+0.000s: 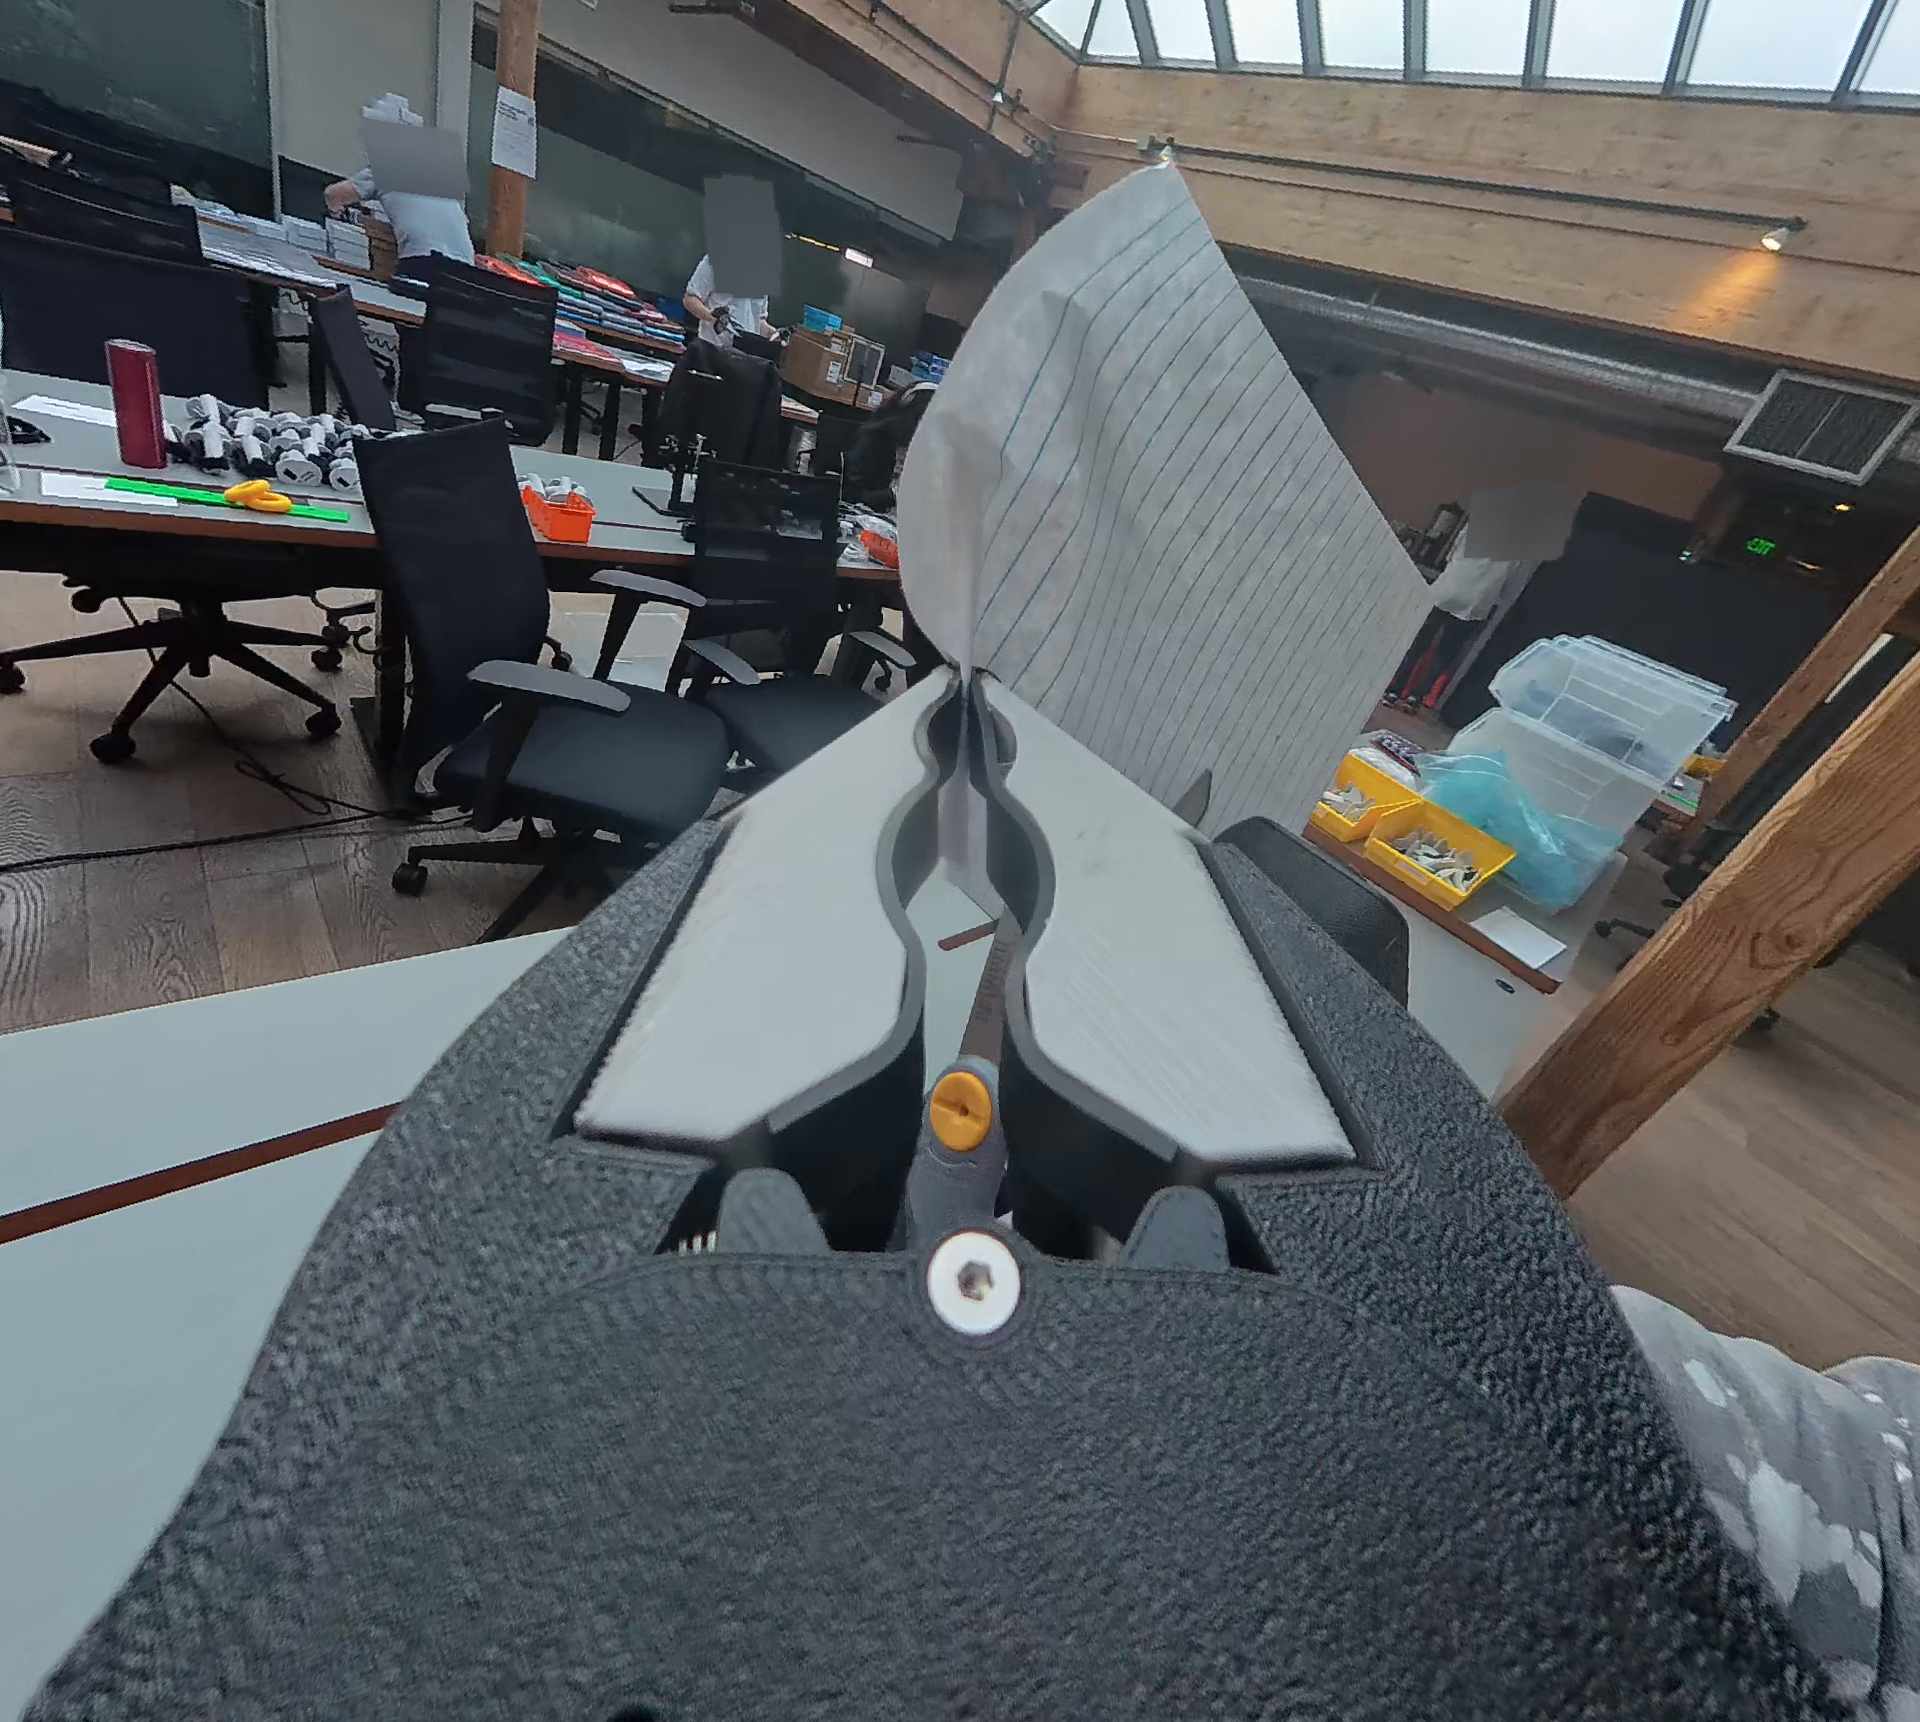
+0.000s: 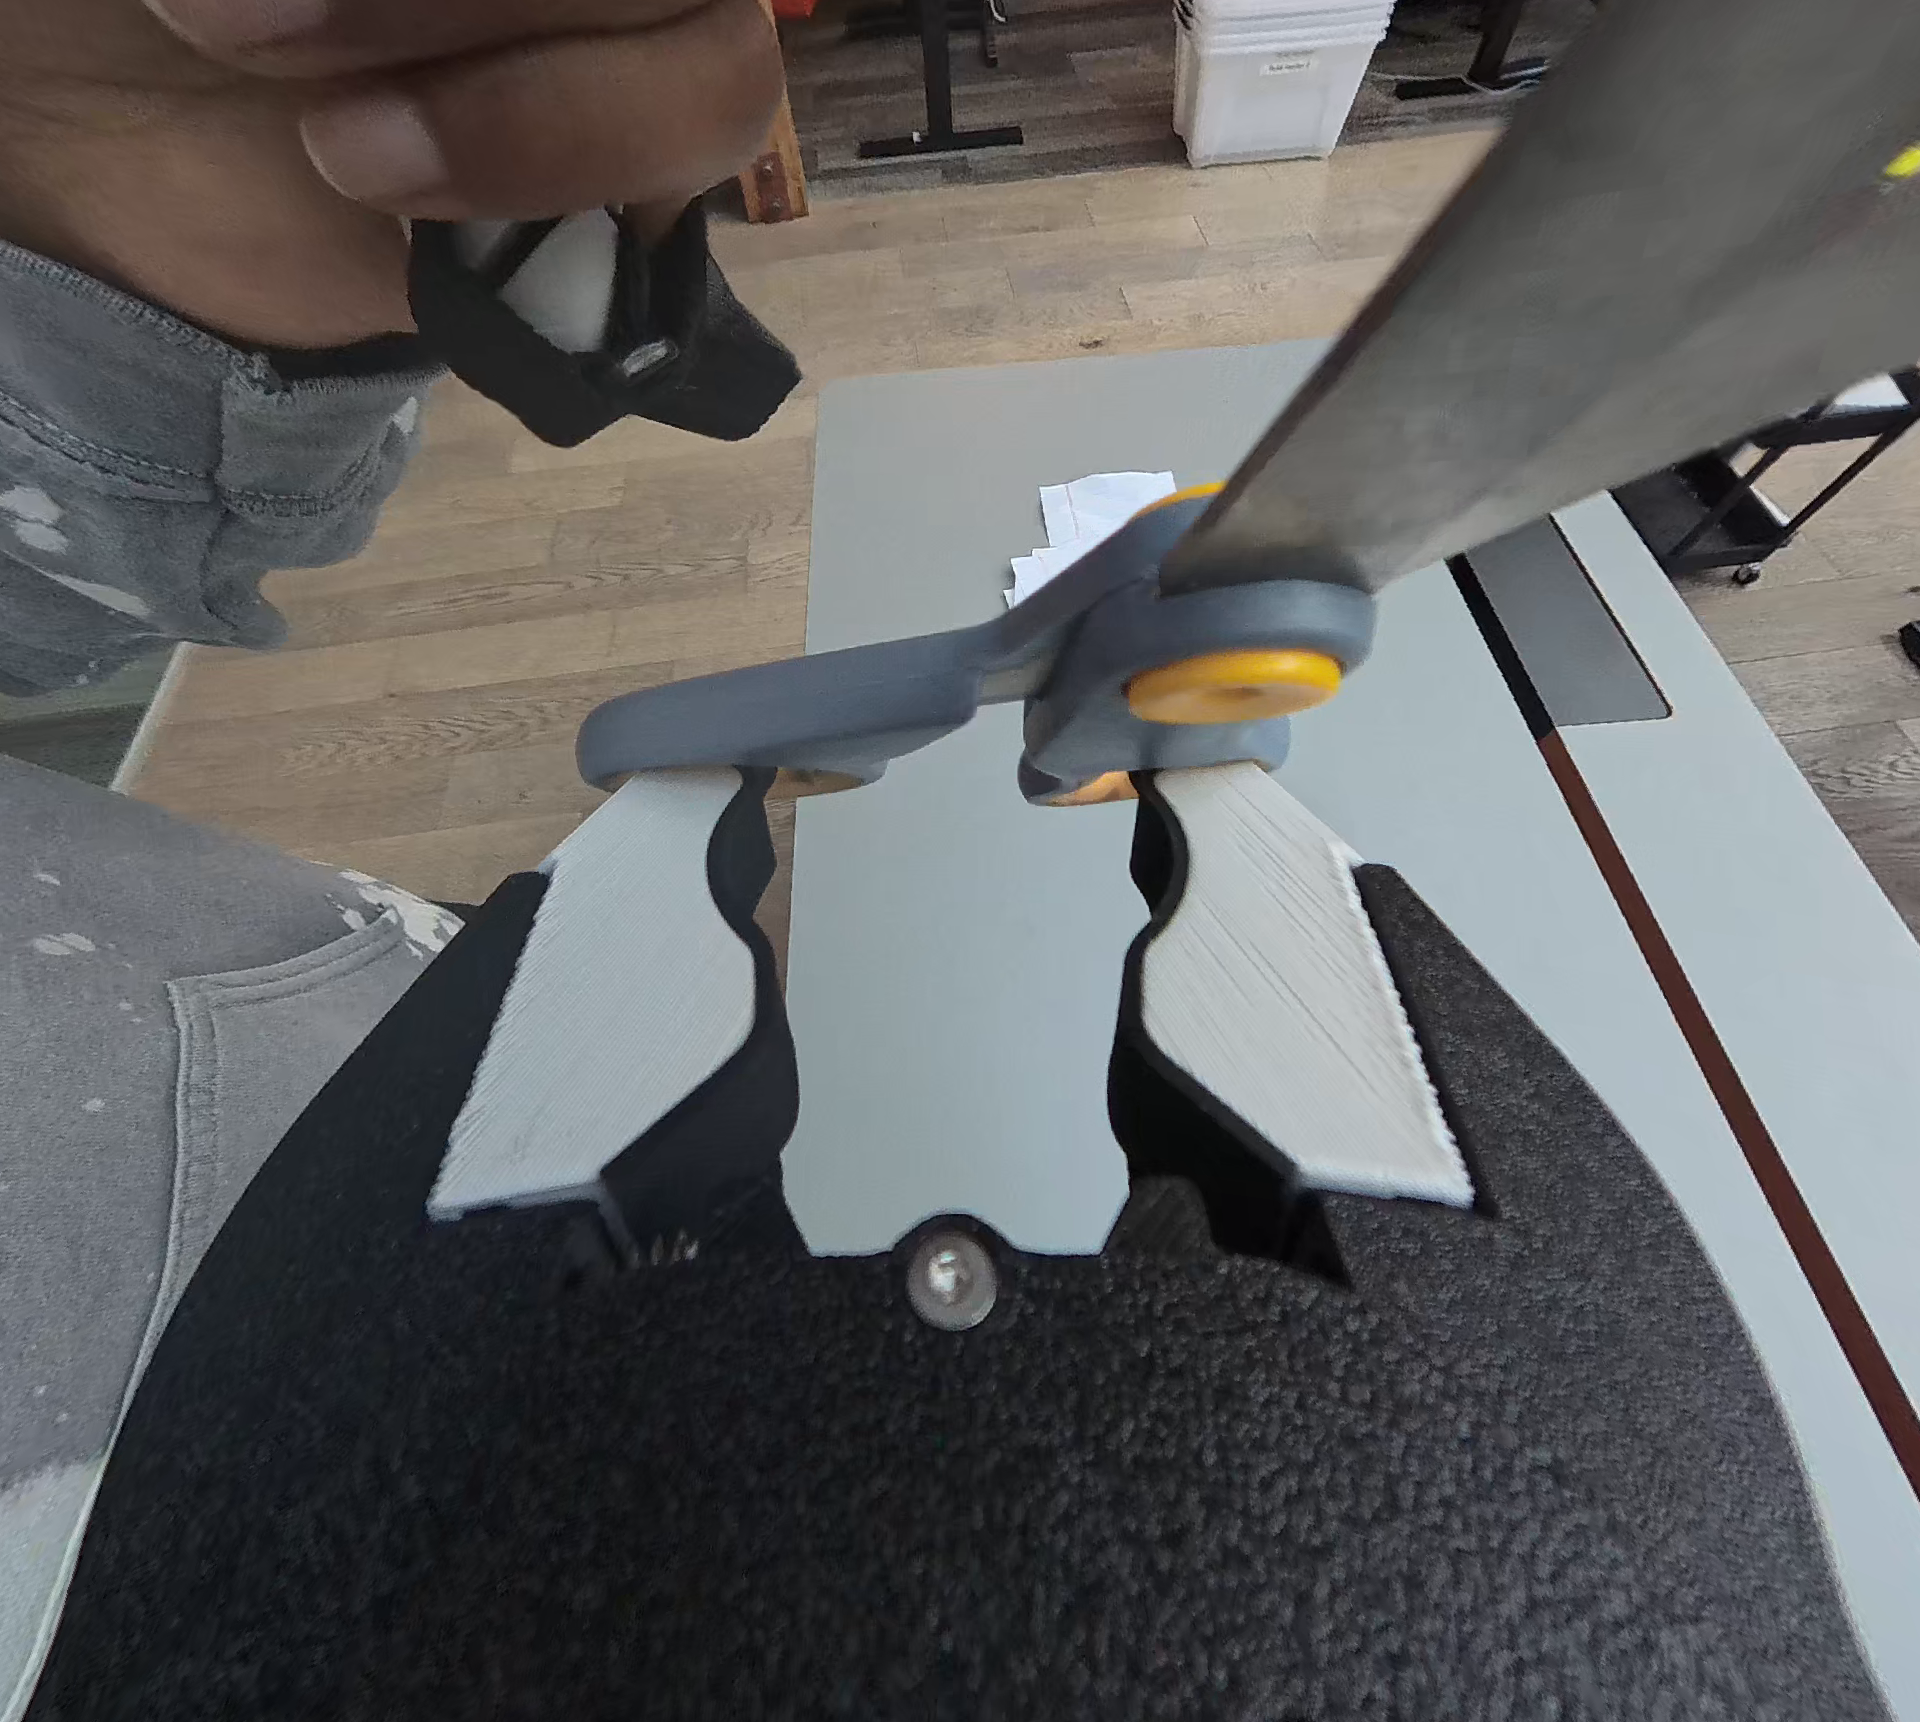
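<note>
The left gripper [image 1: 966, 685] has its two grey fingers pressed together on the lower corner of a sheet of lined paper [image 1: 1132, 509], which stands up and away from the tips, tilted to the right. The sheet is white with thin blue rules running along its length, a little creased and bowed near the pinched corner, and its top corner reaches up against the wooden beam and skylight behind. Below the closed fingers, in the gap between them, a pair of scissors [image 1: 961, 1122] shows its orange pivot screw, grey handle neck and a narrow steel blade pointing up toward the paper. In the right wrist view the right gripper [image 2: 951, 779] holds its fingers well apart, each tip seated against a grey handle loop of the scissors [image 2: 1226, 644], so the handles are spread; the wide steel blade rises up and to the right out of the picture, and the orange pivot cap sits just above the right fingertip. A person's hand [image 2: 395, 10] grips the other device at upper left, with a grey sleeve below it. Beneath lies a grey table [image 2: 935, 997], with small white paper scraps [image 2: 1091, 519] lying on it just behind the scissors.
</note>
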`<action>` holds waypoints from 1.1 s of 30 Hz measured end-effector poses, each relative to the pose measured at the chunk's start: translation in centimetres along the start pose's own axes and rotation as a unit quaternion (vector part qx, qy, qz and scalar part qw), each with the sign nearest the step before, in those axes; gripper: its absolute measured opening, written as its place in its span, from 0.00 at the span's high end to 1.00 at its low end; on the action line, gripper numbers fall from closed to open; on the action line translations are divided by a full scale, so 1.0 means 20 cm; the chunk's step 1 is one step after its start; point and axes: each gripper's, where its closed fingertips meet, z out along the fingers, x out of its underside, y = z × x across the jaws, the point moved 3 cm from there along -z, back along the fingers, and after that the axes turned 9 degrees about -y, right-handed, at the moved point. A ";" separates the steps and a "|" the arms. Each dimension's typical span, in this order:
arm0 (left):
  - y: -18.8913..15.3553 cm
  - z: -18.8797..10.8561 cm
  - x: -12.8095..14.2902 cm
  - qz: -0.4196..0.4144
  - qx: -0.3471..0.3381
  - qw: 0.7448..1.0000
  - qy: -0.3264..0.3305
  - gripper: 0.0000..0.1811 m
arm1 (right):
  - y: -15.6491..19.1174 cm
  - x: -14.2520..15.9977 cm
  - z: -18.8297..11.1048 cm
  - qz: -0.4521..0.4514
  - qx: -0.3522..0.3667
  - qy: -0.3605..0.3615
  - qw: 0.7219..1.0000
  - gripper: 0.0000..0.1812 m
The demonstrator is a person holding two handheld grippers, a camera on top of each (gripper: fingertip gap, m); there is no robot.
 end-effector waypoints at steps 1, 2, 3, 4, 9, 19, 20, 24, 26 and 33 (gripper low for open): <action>0.01 0.00 0.01 0.000 -0.001 1.000 0.003 1.00 | -0.01 0.00 0.00 0.000 0.002 0.000 1.000 0.63; 0.01 0.00 0.02 -0.001 -0.001 1.000 0.005 1.00 | -0.01 0.00 0.00 0.001 0.003 0.000 1.000 0.63; 0.02 0.00 0.03 -0.001 -0.002 1.000 0.007 1.00 | -0.02 0.00 0.00 0.002 0.003 0.000 1.000 0.63; 0.02 0.00 0.03 -0.001 -0.003 1.000 0.008 1.00 | -0.02 0.00 0.00 0.004 0.003 -0.001 1.000 0.63; 0.05 0.00 0.04 -0.006 -0.007 1.000 0.009 1.00 | -0.03 0.00 0.00 0.000 0.009 -0.007 1.000 0.66; 0.07 0.00 0.05 -0.008 -0.007 1.000 0.013 1.00 | -0.04 0.00 0.00 -0.002 0.005 -0.011 1.000 0.68; 0.07 0.00 0.05 -0.008 -0.007 1.000 0.013 1.00 | -0.04 0.00 0.00 -0.002 0.005 -0.009 1.000 0.68; 0.07 0.00 0.06 -0.004 -0.008 1.000 0.014 1.00 | -0.04 0.01 0.00 -0.001 0.001 -0.007 1.000 0.69; 0.07 -0.01 0.07 -0.001 -0.011 1.000 0.013 1.00 | -0.03 0.02 0.00 0.001 0.000 -0.008 1.000 0.69; 0.08 -0.01 0.08 0.002 -0.014 1.000 0.014 1.00 | -0.02 0.03 0.00 0.003 -0.005 -0.013 1.000 0.73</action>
